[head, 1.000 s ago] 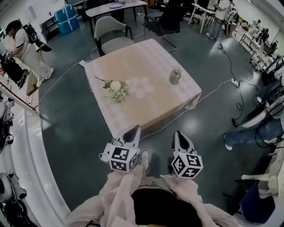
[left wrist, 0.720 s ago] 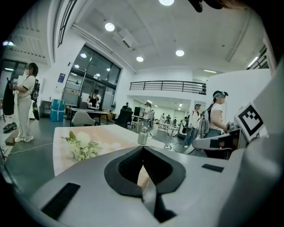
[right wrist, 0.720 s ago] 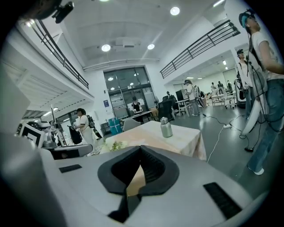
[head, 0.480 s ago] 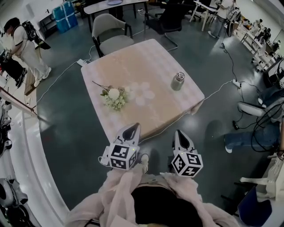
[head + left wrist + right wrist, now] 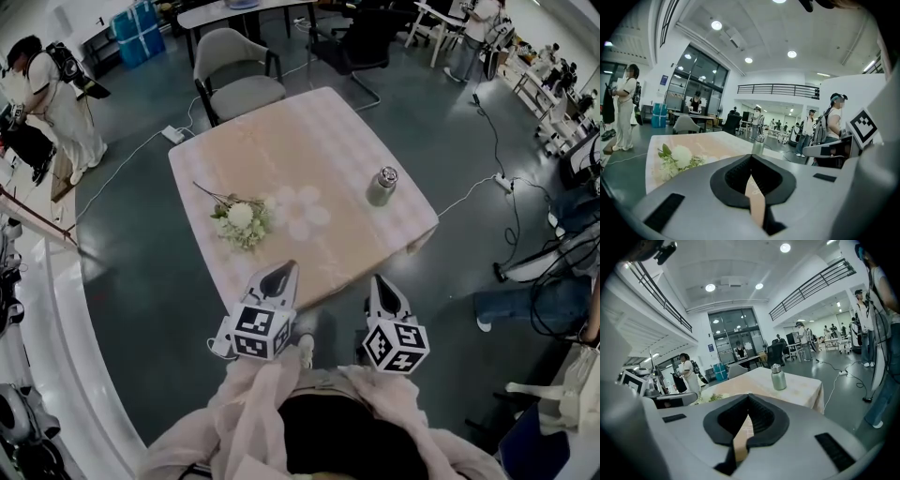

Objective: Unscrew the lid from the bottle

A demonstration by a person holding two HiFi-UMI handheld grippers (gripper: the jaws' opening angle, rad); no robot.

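Observation:
A small metal bottle (image 5: 382, 186) with a screw lid stands upright near the right edge of the cloth-covered table (image 5: 281, 150); it also shows in the right gripper view (image 5: 777, 377), and only partly above the jaws in the left gripper view (image 5: 758, 146). My left gripper (image 5: 278, 276) hangs shut and empty just short of the table's near edge. My right gripper (image 5: 379, 287) is level with it, also shut and empty, well short of the bottle.
A bunch of white flowers (image 5: 240, 217) lies on the table's left half. A grey chair (image 5: 236, 67) stands behind the table. Cables and a power strip (image 5: 174, 134) run over the floor. People stand at the left (image 5: 52, 89) and the far right.
The table, bottle and flowers have slid nearer to me in the head view. Both grippers keep the same pose, shut.

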